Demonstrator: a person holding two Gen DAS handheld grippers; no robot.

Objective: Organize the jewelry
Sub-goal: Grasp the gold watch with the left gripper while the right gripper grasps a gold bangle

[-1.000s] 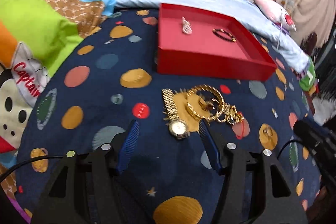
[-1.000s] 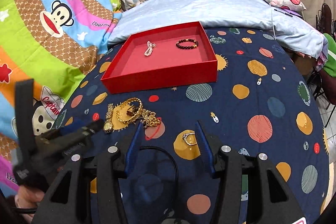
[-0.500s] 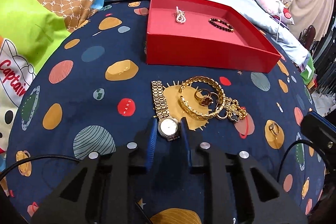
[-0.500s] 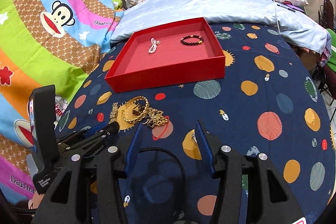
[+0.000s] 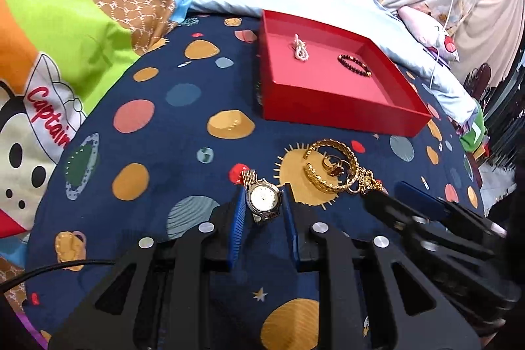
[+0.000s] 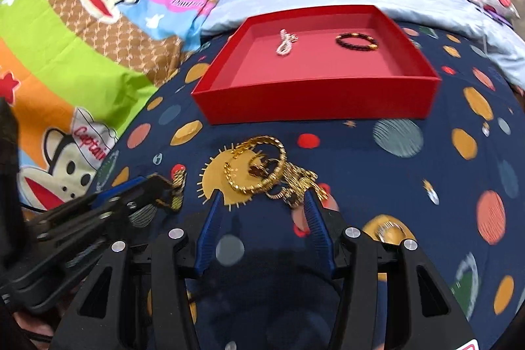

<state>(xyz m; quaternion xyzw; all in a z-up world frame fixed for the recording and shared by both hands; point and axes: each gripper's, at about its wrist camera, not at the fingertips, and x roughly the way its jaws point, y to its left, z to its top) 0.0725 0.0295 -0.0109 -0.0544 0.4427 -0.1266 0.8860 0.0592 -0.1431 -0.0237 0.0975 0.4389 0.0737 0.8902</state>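
Both left tool (image 5: 263, 202) pads clamp watch (image 5: 263, 198).

A bed under a navy planet-print sheet (image 5: 157, 153) carries a red tray (image 5: 341, 107) toward the far side. Nearer, gold bangles (image 5: 331, 166) and a chain (image 6: 298, 182) lie in a heap, and a small ring (image 6: 387, 228) lies apart to the right.

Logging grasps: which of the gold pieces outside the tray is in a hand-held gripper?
The gold-banded wristwatch with the white dial, clamped in the left hand-held gripper. The gold bangles lie free on the cloth.
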